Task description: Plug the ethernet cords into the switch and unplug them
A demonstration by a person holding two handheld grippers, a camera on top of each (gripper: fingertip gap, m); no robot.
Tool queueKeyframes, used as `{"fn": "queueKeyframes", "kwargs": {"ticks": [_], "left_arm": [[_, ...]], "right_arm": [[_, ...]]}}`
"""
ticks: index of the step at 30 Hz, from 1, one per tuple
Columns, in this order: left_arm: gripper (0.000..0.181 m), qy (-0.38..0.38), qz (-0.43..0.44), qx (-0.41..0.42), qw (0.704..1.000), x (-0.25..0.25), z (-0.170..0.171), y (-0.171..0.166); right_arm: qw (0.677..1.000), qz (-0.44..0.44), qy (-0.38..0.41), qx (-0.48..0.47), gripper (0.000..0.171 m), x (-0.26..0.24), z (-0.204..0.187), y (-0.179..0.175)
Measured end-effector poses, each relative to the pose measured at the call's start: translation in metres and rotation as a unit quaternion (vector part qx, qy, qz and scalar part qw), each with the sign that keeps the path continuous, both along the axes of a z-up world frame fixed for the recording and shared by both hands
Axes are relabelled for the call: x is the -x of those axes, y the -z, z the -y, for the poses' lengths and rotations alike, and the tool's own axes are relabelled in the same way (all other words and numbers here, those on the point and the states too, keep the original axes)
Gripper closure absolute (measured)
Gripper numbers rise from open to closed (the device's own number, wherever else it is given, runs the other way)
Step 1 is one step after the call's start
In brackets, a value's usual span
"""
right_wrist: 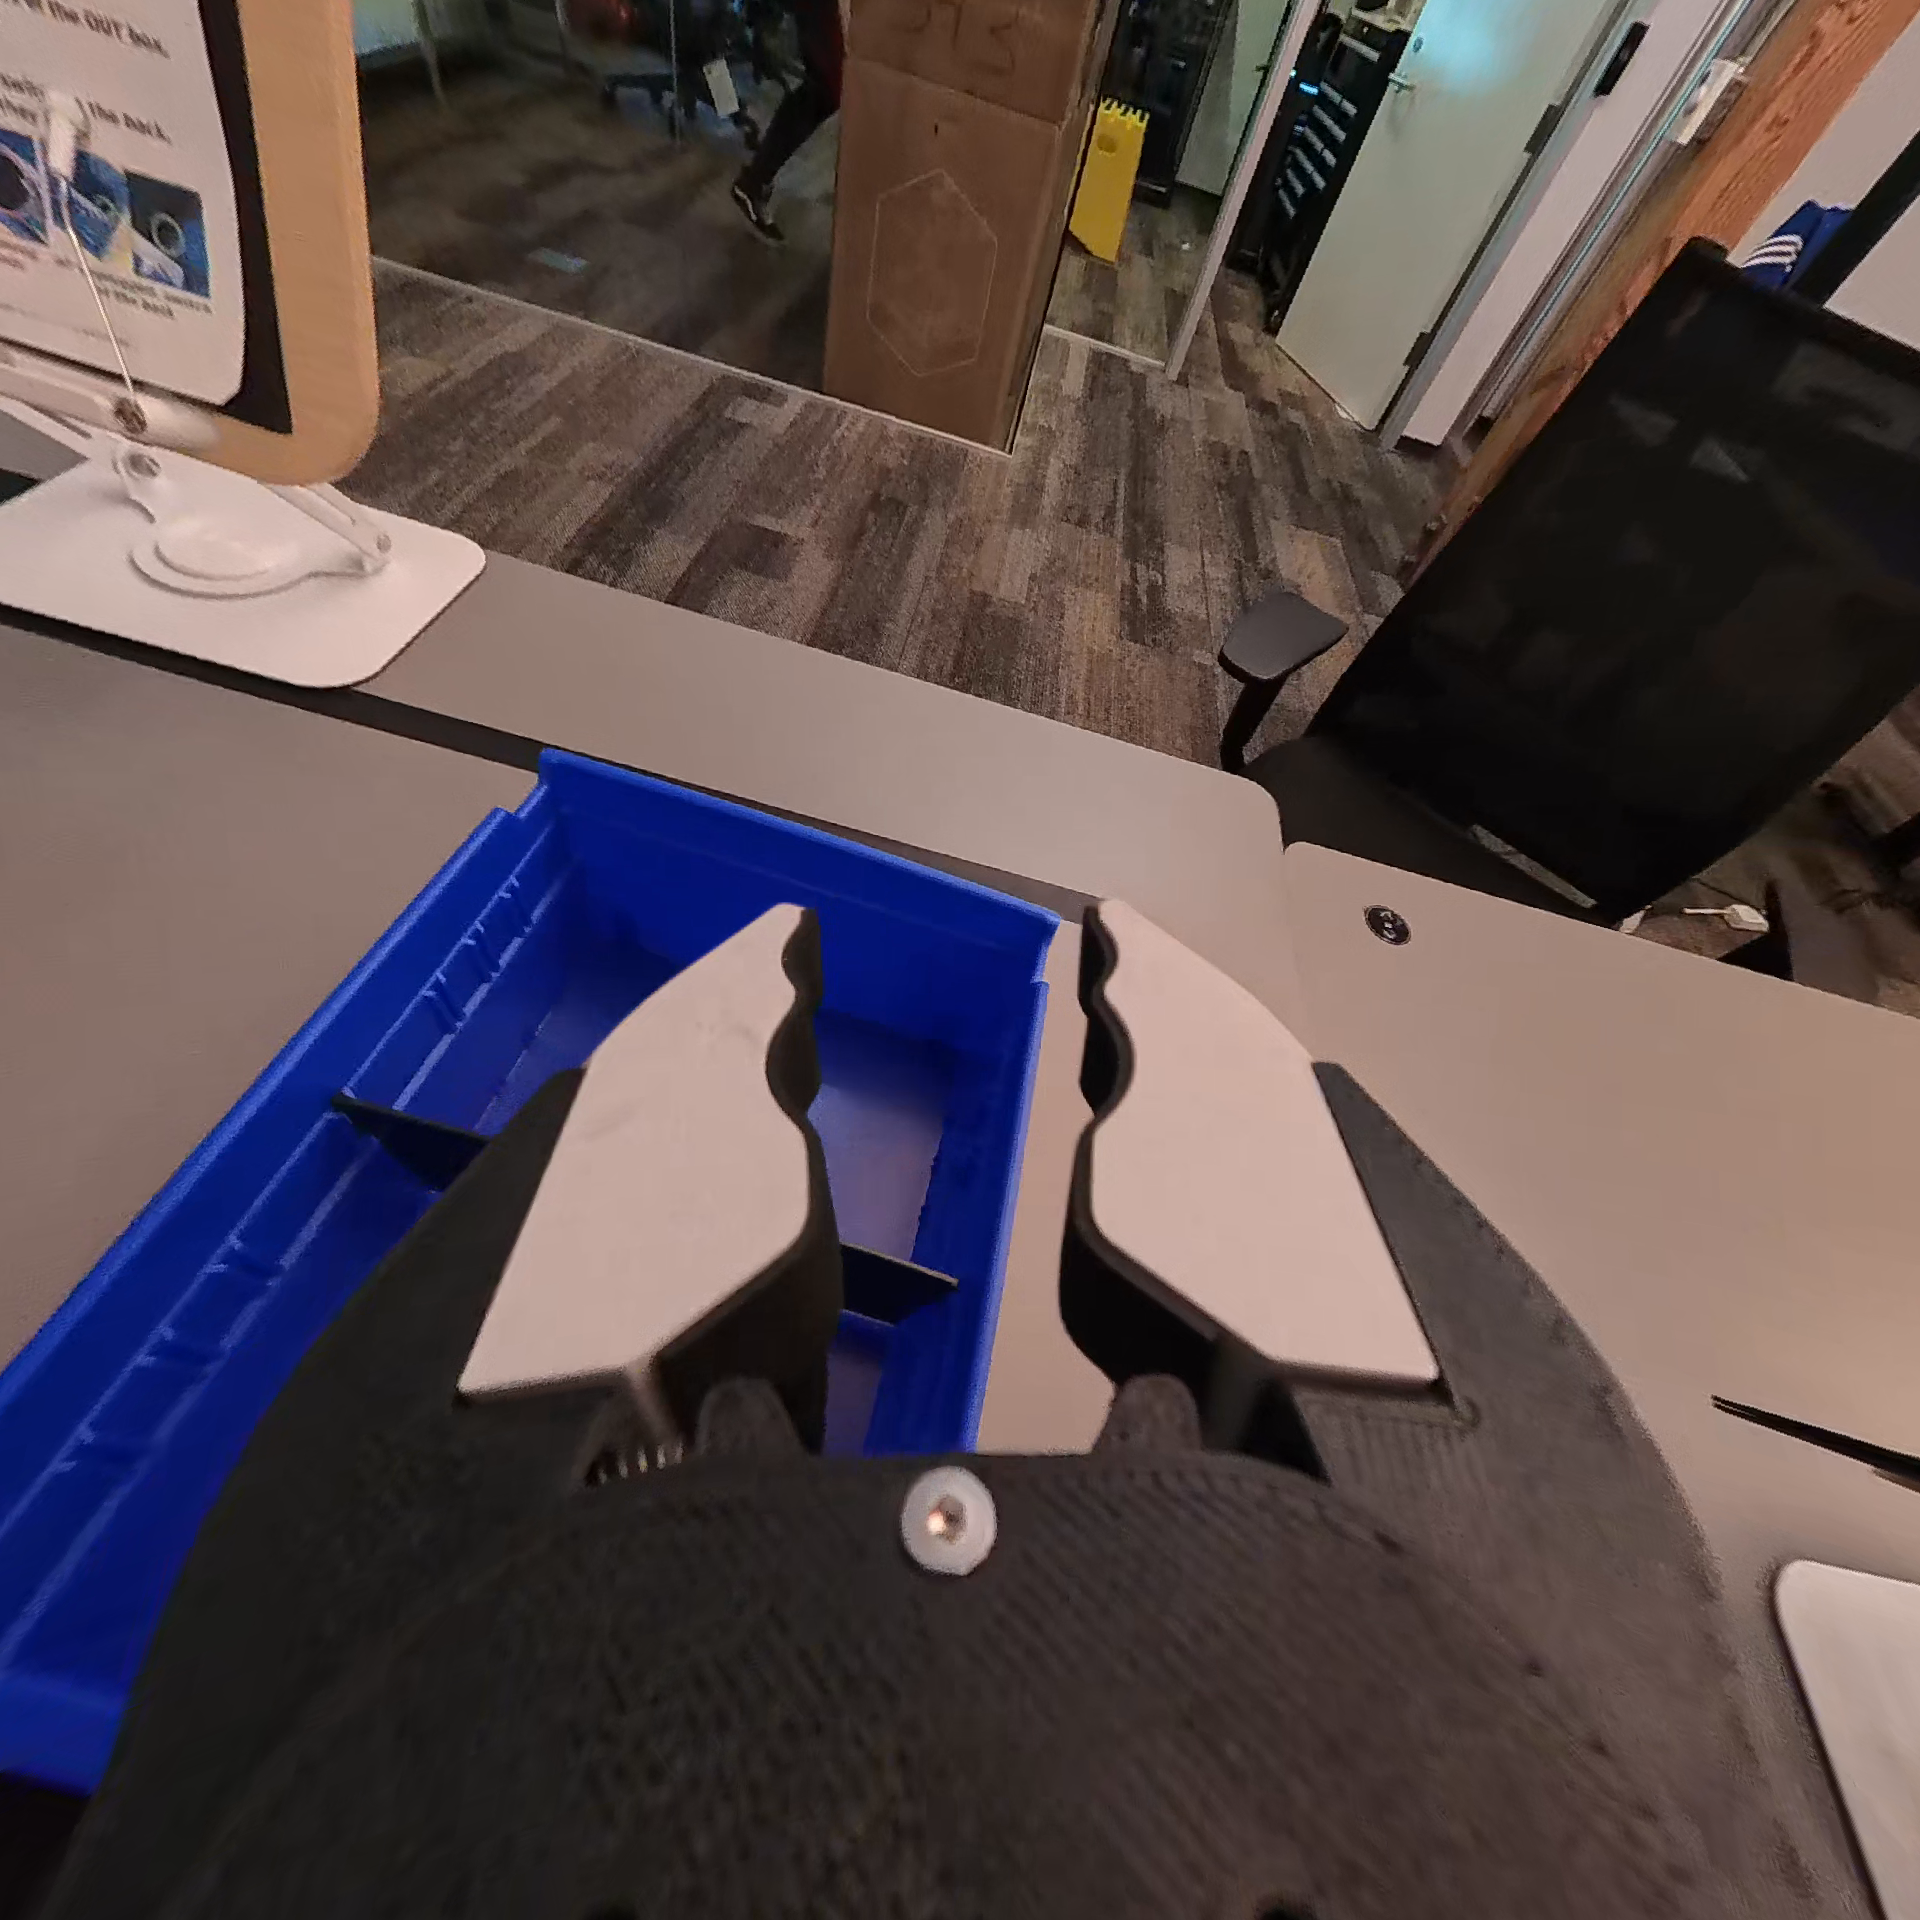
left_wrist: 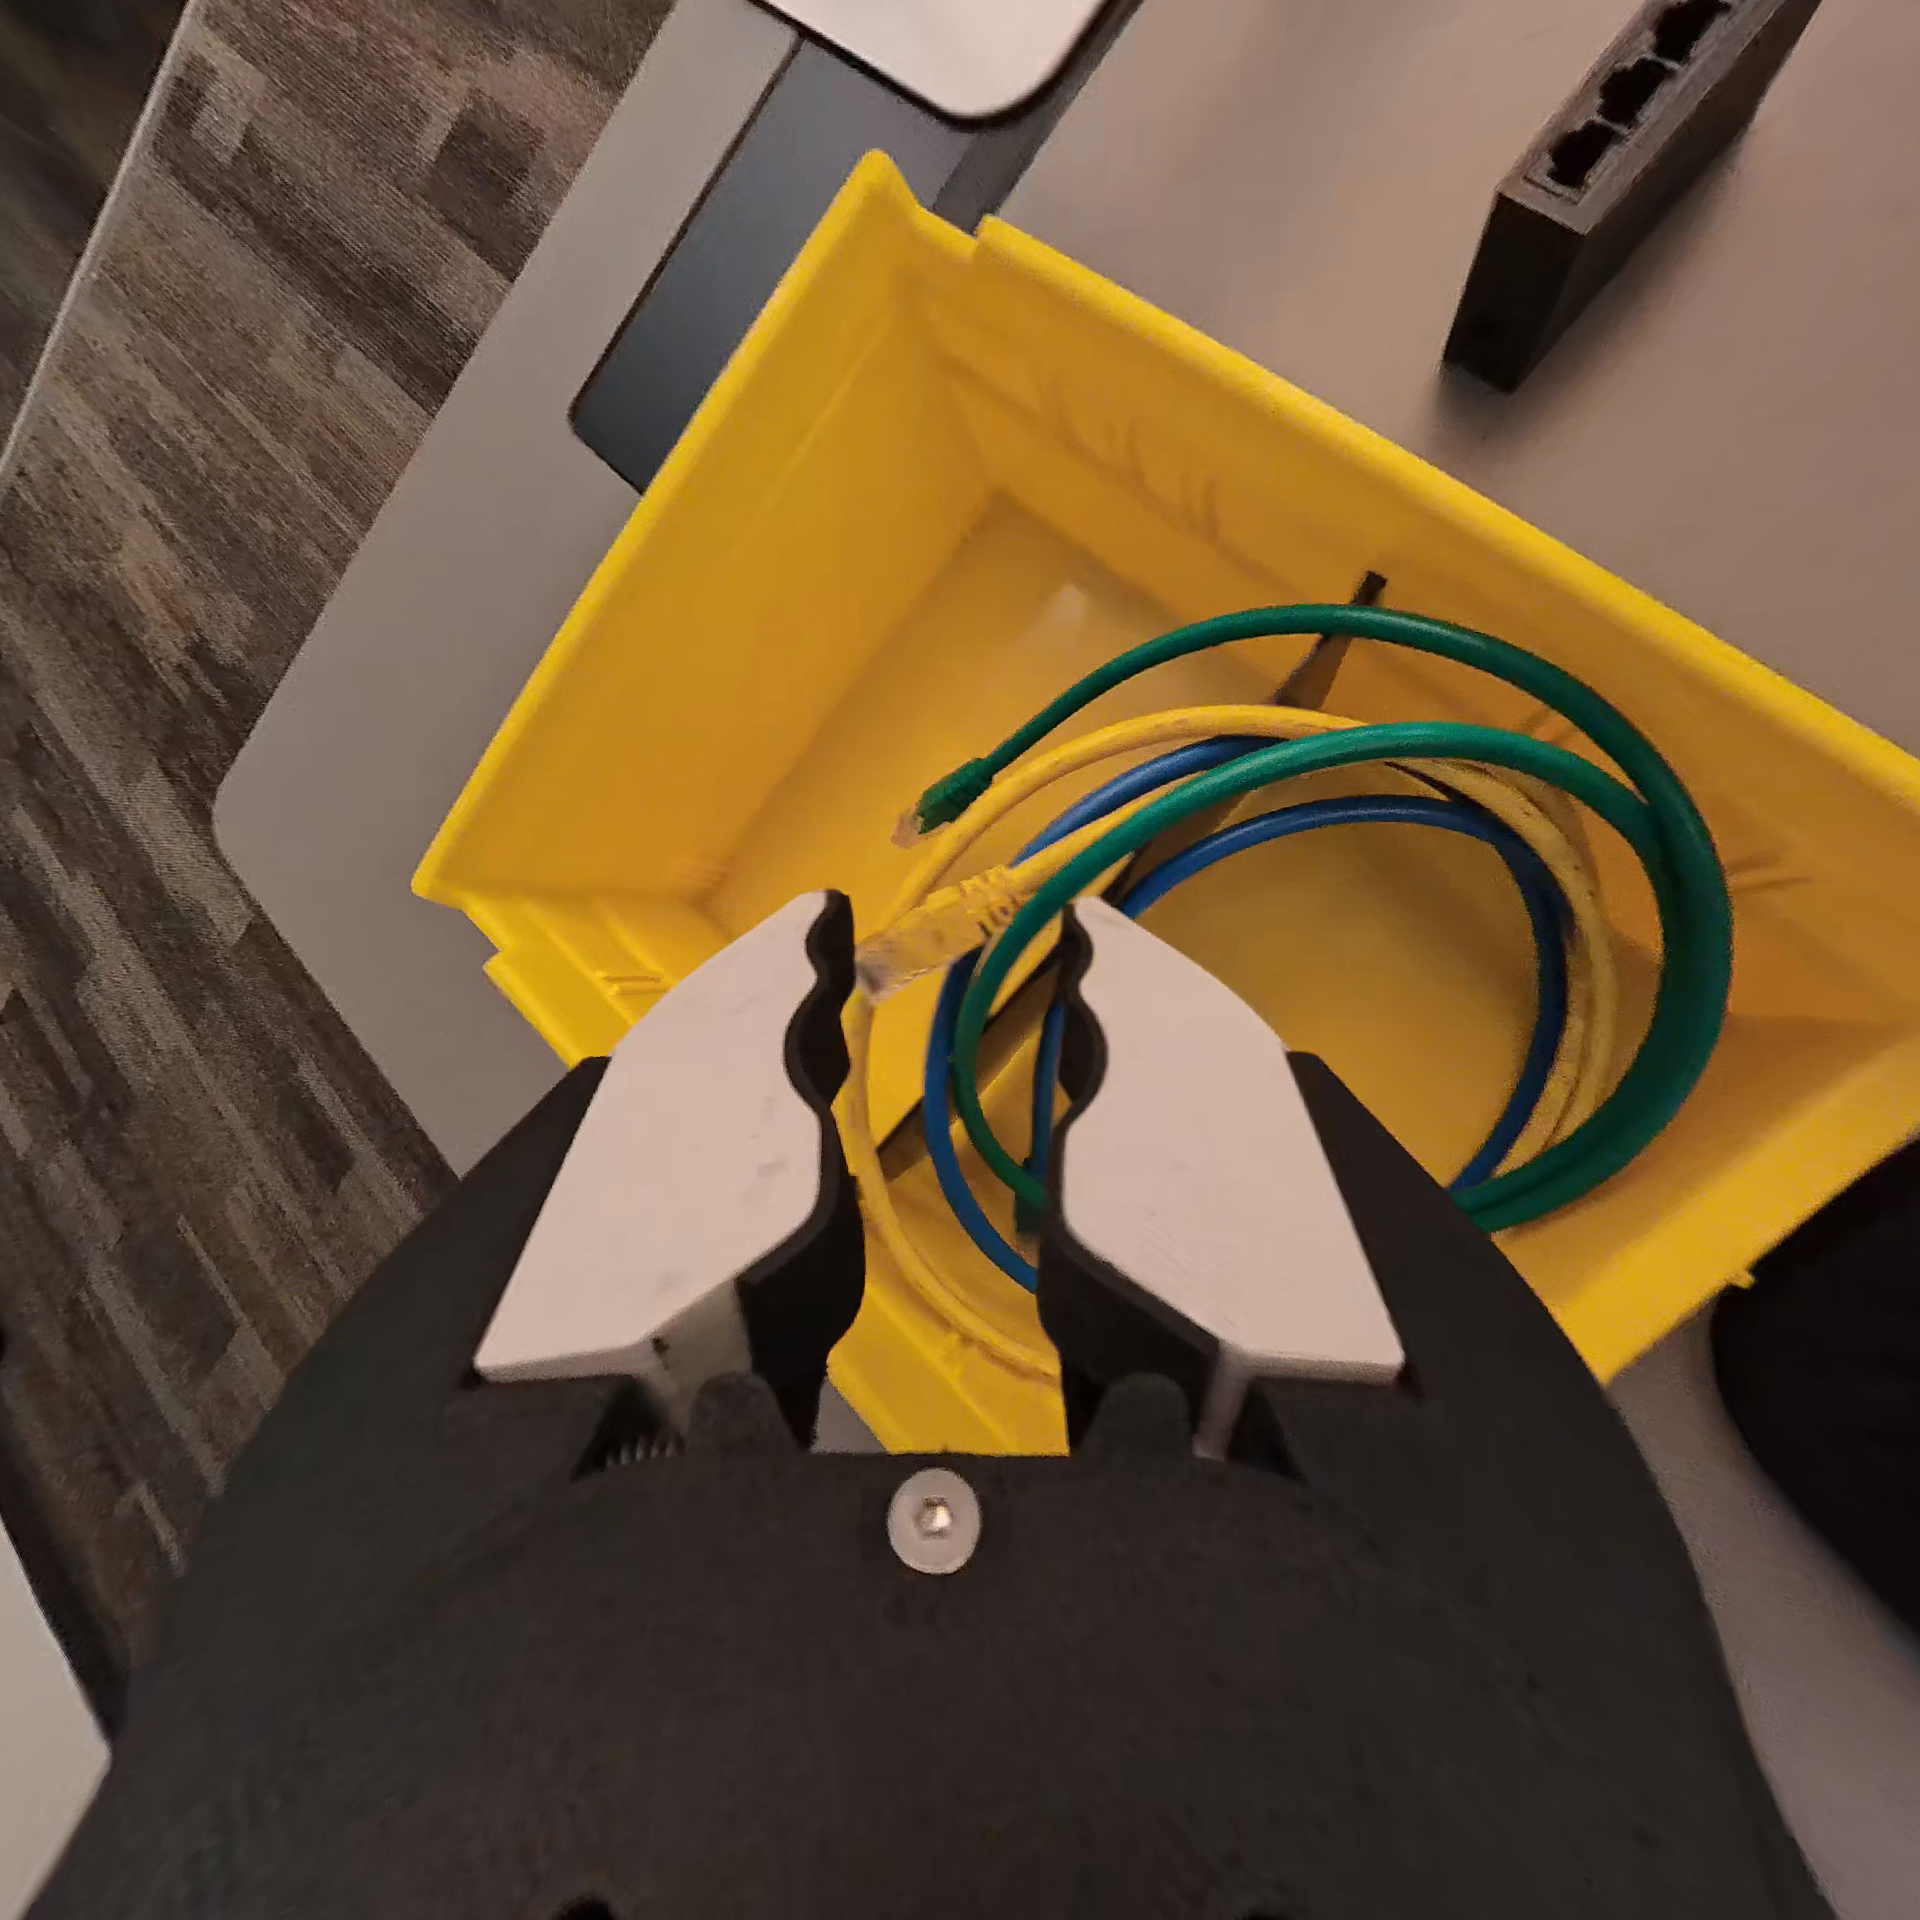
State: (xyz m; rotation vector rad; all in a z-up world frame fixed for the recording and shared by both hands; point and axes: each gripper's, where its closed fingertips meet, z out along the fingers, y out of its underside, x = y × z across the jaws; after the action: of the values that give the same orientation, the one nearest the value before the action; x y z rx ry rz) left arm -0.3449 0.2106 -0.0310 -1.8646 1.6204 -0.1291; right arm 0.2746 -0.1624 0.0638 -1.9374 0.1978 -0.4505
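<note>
- Left wrist view is looking down into a yellow bin (left_wrist: 727, 582) sitting on the grey table (left_wrist: 1351, 260), where the left gripper (left_wrist: 961, 914) is hanging with its jaws spread, gripping nothing.
- Coiled inside the bin are lying a green cord (left_wrist: 1683, 883), a yellow cord (left_wrist: 1143, 727) and a blue cord (left_wrist: 1538, 894); the yellow cord's clear plug (left_wrist: 914, 951) is showing between the fingertips, though contact is hard to judge.
- Lower loops are disappearing behind the white fingers (left_wrist: 686, 1122).
- At the upper right, the black switch (left_wrist: 1621, 187) is running off the frame edge, its ports facing up, well apart from the bin.
- Right wrist view is showing the right gripper (right_wrist: 945, 925) spread and empty over a blue bin (right_wrist: 499, 987), whose near end is hiding under the gripper body.
- A black office chair (right_wrist: 1662, 582) is standing at the right, partly cut off.
</note>
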Motion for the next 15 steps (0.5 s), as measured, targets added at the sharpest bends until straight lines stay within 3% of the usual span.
{"fn": "queueKeyframes", "kwargs": {"ticks": [8,15], "left_arm": [[0.148,-0.018,-0.022,0.058,0.998,0.014,-0.024,0.011],[0.151,0.036,0.002,0.017,0.999,0.006,0.000,-0.001]], "right_arm": [[1.000,0.000,-0.006,0.001,0.123,0.002,-0.004,0.001],[1.000,0.003,-0.008,0.015,0.123,0.003,-0.010,0.007]]}}
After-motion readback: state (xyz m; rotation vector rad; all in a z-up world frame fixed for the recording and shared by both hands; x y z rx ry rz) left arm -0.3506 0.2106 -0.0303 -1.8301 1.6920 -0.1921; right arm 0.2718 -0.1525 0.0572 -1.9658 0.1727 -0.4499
